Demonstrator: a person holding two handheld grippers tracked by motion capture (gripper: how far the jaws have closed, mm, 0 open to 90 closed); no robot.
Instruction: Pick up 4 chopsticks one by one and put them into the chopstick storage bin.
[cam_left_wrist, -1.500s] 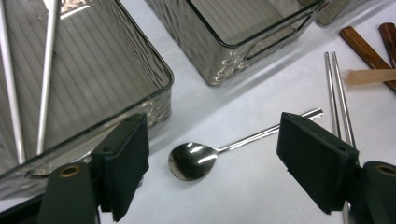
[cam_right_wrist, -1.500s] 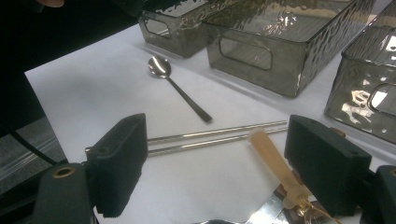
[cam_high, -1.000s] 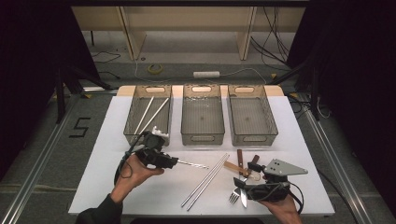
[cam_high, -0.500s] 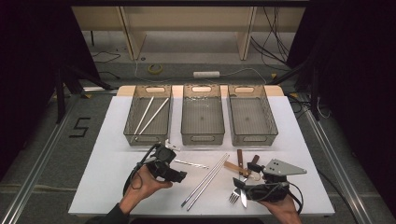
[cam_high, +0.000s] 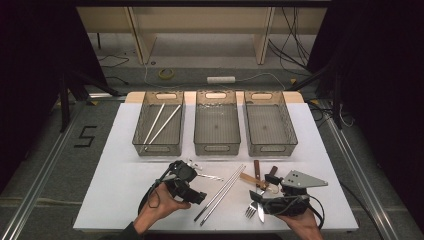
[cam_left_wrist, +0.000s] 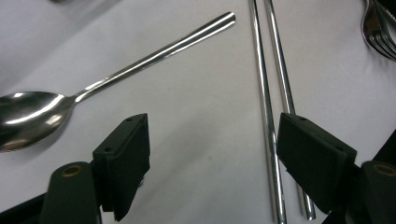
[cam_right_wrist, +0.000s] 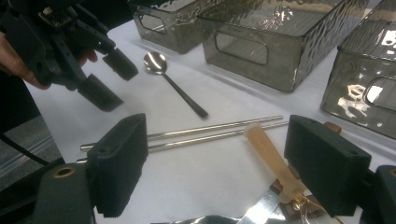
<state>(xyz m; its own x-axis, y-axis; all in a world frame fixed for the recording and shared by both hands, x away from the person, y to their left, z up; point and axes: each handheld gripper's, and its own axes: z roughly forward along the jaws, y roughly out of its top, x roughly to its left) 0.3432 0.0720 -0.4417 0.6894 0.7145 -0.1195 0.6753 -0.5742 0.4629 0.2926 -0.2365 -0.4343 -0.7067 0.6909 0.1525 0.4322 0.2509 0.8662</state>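
My left gripper (cam_high: 199, 196) hangs low over the white table (cam_high: 115, 170), held in a hand, its jaws open. In the left gripper view the left gripper (cam_left_wrist: 215, 135) has bare table between its pads, and a pair of metal chopsticks (cam_left_wrist: 268, 93) runs just inside its right jaw. A steel spoon (cam_left_wrist: 37, 112) lies to the left of the jaws. My right gripper (cam_high: 257, 200) rests at the front right, open. In the right gripper view the right gripper (cam_right_wrist: 217, 128) stands around a cream-handled utensil (cam_right_wrist: 271, 154), without pressing on it.
Three clear bins stand across the back: the left bin (cam_high: 145, 145) holds two chopsticks, while the middle bin (cam_high: 216, 146) and right bin (cam_high: 270, 146) hold nothing. A fork (cam_high: 251, 210), a knife (cam_high: 260, 214) and a brown-handled utensil (cam_high: 257, 170) lie near the right gripper.
My left gripper has moved to the right and downward, away from the left bin toward the chopstick pair on the table. The right gripper has kept still.
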